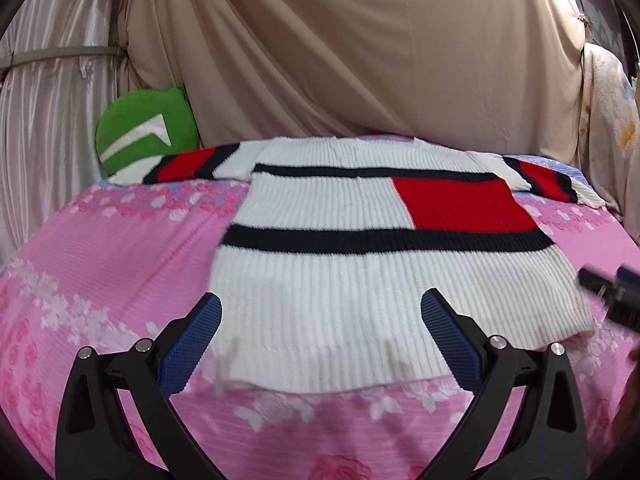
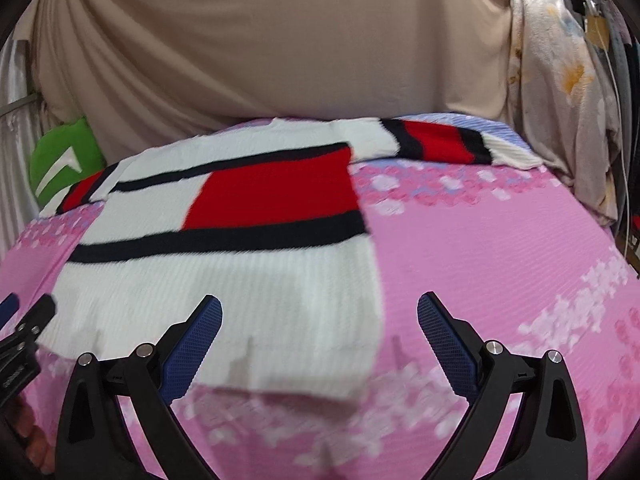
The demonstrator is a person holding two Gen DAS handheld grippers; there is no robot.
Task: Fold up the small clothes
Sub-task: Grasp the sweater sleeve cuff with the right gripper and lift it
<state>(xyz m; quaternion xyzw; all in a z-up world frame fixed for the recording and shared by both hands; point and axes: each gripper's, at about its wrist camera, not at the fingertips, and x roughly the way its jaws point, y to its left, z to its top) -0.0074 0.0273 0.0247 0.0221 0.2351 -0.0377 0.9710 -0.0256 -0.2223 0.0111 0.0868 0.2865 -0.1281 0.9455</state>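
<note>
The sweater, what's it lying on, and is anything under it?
The sweater lies spread flat on a pink floral sheet. The sheet shows all around it; whatever lies directly beneath the knit is covered and cannot be seen.

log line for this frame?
phase: pre-grasp | sweater: flat, unfolded | left tongs: open, at hem | right tongs: open, hem corner

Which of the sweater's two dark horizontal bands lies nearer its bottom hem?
The longer, thicker band below the red block; the thinner one runs above that block, nearer the collar.
</note>
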